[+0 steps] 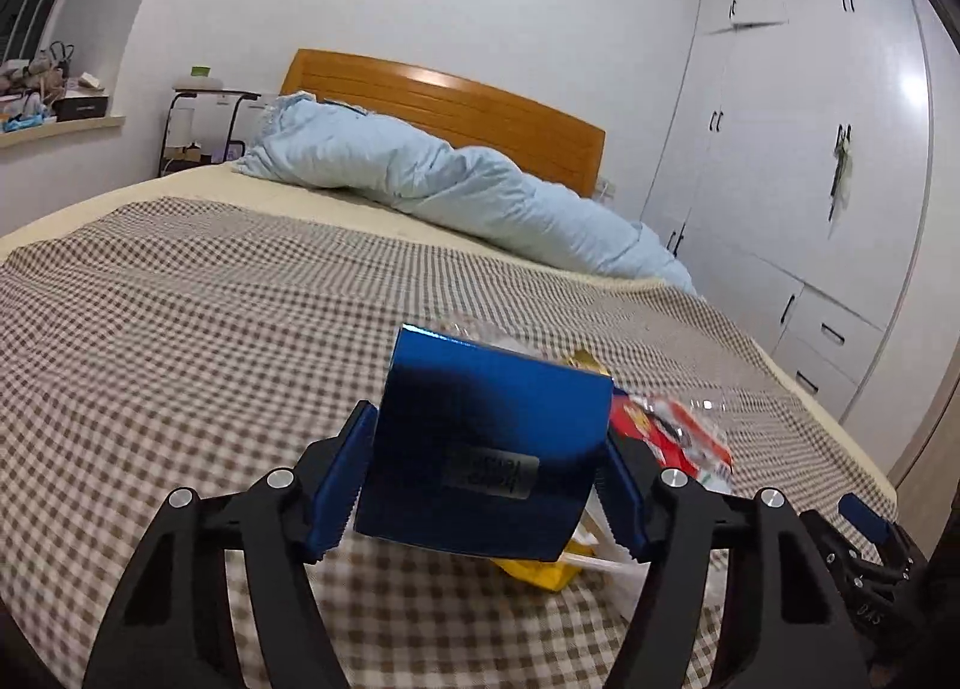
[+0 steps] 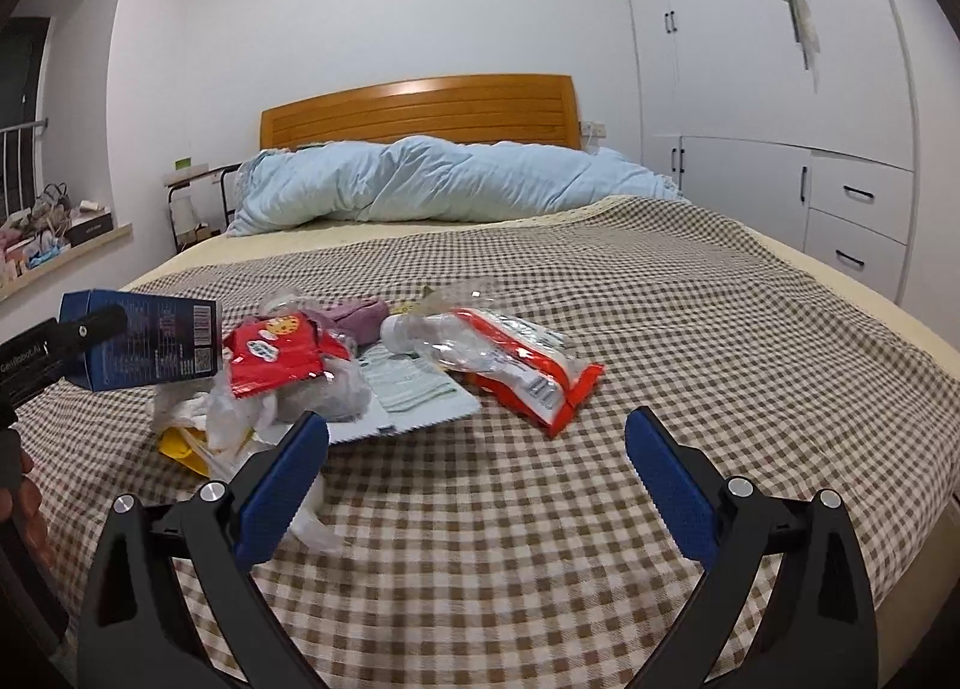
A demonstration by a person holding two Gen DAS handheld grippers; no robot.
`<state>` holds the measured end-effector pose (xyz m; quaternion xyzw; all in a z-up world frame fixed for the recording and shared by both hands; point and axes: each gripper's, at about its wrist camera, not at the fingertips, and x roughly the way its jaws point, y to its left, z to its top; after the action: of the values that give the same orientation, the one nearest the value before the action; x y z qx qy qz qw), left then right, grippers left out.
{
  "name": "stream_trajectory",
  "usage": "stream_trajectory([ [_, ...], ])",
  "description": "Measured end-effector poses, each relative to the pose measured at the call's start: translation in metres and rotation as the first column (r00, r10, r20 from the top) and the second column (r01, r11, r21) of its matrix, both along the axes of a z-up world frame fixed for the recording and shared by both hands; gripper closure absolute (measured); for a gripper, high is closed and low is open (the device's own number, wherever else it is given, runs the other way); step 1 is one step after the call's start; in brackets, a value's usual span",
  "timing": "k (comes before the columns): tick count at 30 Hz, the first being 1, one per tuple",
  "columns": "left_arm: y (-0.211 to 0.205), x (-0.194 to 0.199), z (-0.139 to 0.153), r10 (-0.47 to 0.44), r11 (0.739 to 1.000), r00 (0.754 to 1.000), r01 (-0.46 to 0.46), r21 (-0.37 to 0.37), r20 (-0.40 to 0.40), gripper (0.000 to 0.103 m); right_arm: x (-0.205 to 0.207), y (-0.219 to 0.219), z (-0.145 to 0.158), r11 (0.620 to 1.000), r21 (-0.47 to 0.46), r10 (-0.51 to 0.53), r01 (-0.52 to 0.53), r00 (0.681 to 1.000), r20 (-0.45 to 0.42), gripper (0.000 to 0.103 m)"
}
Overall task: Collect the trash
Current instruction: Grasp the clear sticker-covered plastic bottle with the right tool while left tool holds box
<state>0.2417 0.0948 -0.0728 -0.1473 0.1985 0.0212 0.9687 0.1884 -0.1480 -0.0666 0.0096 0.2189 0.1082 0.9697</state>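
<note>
From my left wrist view, my left gripper (image 1: 483,473) is clamped on a blue box (image 1: 486,443), its 2 blue pads pressed against the box's sides. The box is lifted clear of the checked bedspread (image 1: 180,341) and tilts a little, a small silver label facing me. Under and behind it lies more trash: a yellow wrapper (image 1: 540,572) just below the box, and a red snack packet (image 1: 678,437) to its right with clear plastic beside it. Beyond, a light blue duvet (image 1: 432,179) is bunched against the wooden headboard (image 1: 456,107), and white wardrobes (image 1: 810,179) run along the right wall. My right gripper (image 1: 870,533) shows at the lower right edge; from here I cannot tell how its jaws stand.

From my right wrist view, my right gripper (image 2: 477,467) has its jaws wide apart with nothing between them, hovering over bare bedspread (image 2: 660,329). The trash pile sits ahead and to the left: a red cookie packet (image 2: 273,353), a crumpled white plastic bag (image 2: 240,413), a white-and-green paper sachet (image 2: 408,389), a clear plastic bottle (image 2: 432,332), a long red-and-clear wrapper (image 2: 534,377) and a purple cloth item (image 2: 360,317). At far left the blue box (image 2: 156,341) hangs above the pile in my left gripper (image 2: 72,341), barcode end toward the middle. My fingers (image 2: 27,503) show at the left edge.
</note>
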Motion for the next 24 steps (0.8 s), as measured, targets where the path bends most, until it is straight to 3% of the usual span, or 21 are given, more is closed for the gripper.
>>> stream_trajectory([
  [4, 0.015, 0.007, 0.008, 0.006, 1.0, 1.0, -0.006, -0.02, 0.028, 0.038, 0.012, 0.022, 0.021, 1.0, -0.023, -0.015, 0.016, 1.0, 0.017, 0.008],
  [9, 0.03, 0.02, 0.012, 0.021, 0.999, 0.998, -0.02, -0.027, 0.055, 0.038, 0.045, 0.068, 0.042, 0.989, -0.115, 0.094, -0.093, 0.996, 0.001, 0.008],
  [18, 0.066, 0.049, 0.008, 0.035, 0.996, 0.998, -0.03, -0.083, 0.051, 0.038, 0.132, 0.143, 0.049, 0.962, -0.192, 0.16, -0.195, 0.97, -0.185, 0.008],
  [24, 0.078, 0.058, 0.001, 0.048, 0.995, 0.998, -0.044, -0.091, 0.043, 0.038, 0.179, 0.19, 0.028, 0.925, -0.256, 0.18, -0.28, 0.918, -0.353, 0.008],
])
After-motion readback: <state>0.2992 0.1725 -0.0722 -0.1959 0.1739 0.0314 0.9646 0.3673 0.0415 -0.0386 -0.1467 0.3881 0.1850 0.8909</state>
